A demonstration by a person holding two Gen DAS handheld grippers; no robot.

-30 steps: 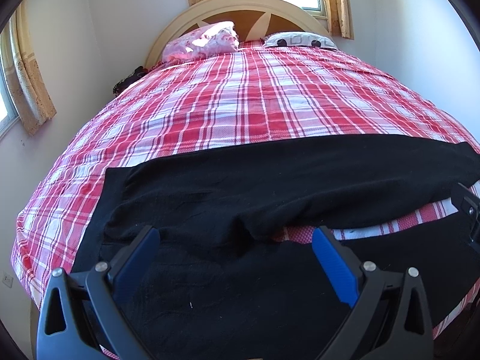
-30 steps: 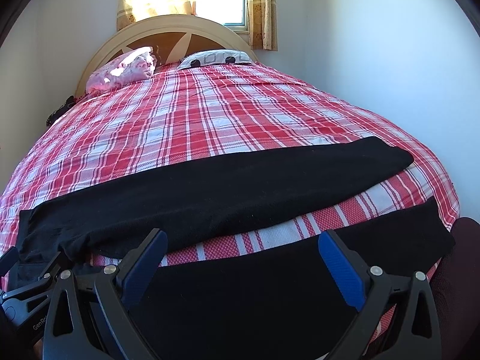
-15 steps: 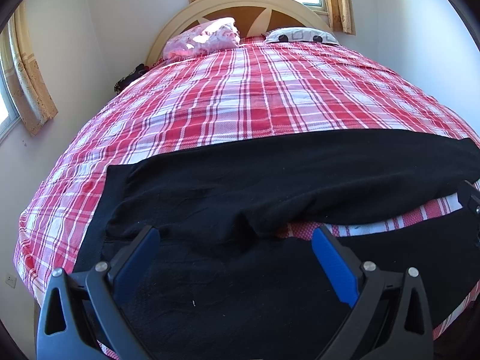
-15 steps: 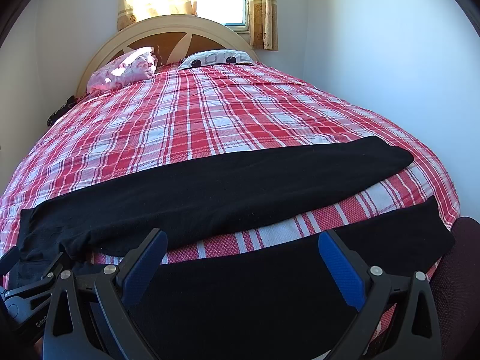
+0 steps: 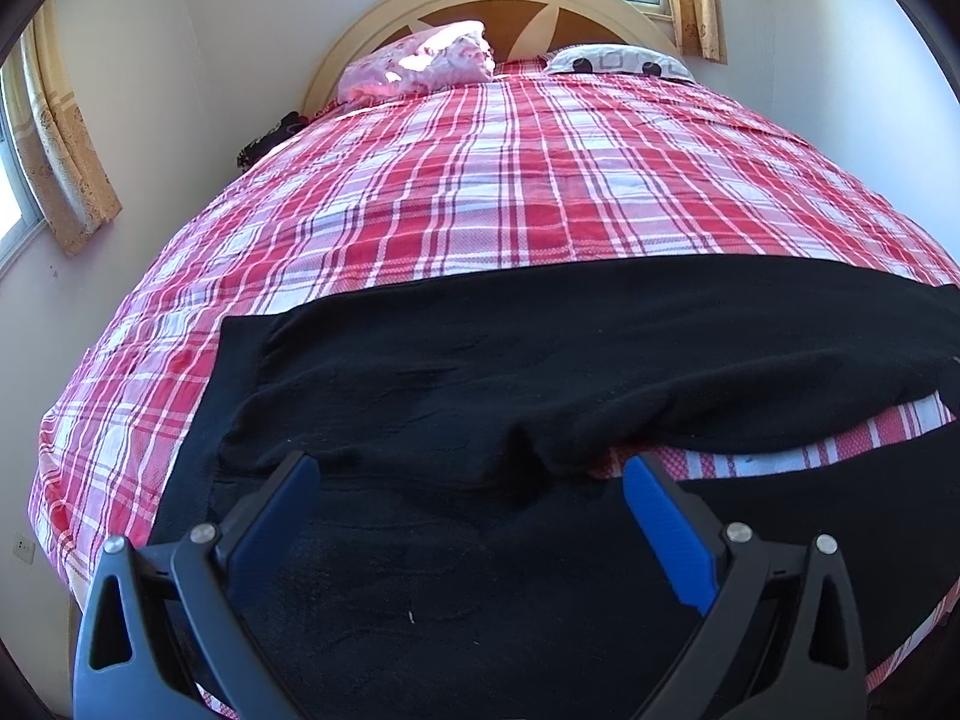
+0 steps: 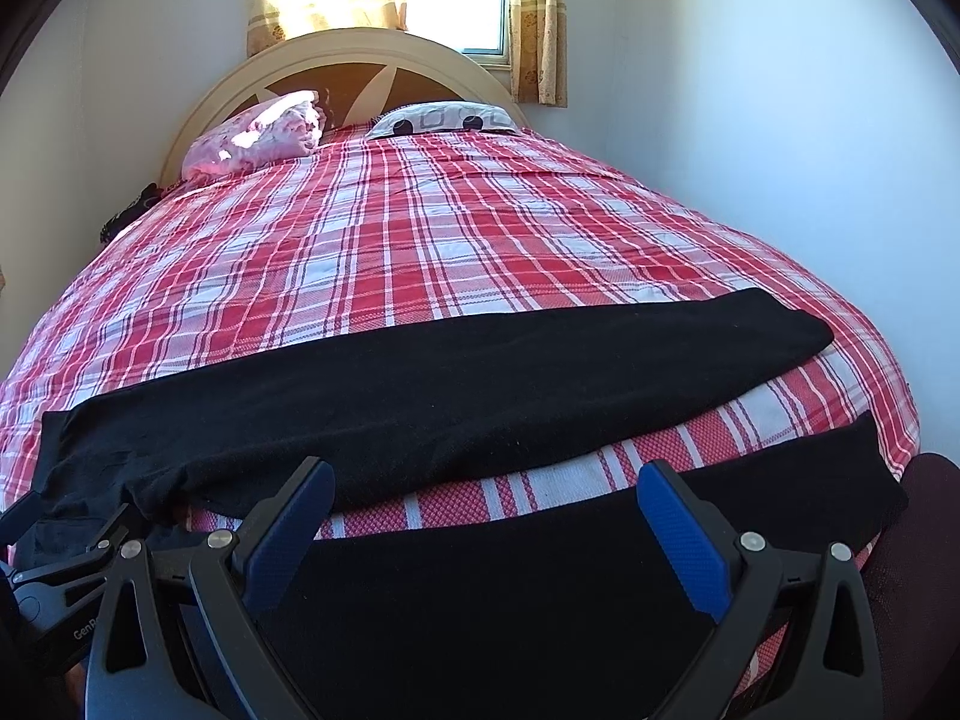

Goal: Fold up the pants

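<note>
Black pants (image 5: pixel 540 372) lie spread across the foot of a red plaid bed (image 5: pixel 510 192), waistband to the left and two legs running right. The far leg (image 6: pixel 450 372) and the near leg (image 6: pixel 570 588) are parted by a strip of bedspread. My left gripper (image 5: pixel 471 480) hovers open over the crotch and seat area, with nothing between its blue pads. My right gripper (image 6: pixel 486 486) is open above the near leg, also holding nothing. The left gripper's black body (image 6: pixel 54 576) shows at the lower left of the right wrist view.
Two pillows, one pink (image 5: pixel 420 63) and one white patterned (image 5: pixel 618 60), rest against a curved headboard (image 6: pixel 360 54). White walls close in on both sides, with curtained windows (image 5: pixel 54 138). A dark object (image 5: pixel 270 138) sits by the bed's left edge. A dark red seat (image 6: pixel 918 540) stands at right.
The left wrist view has shifted slightly, the bed and pants sliding a little downward and left. The right wrist view is nearly unchanged. Both grippers stay open.
</note>
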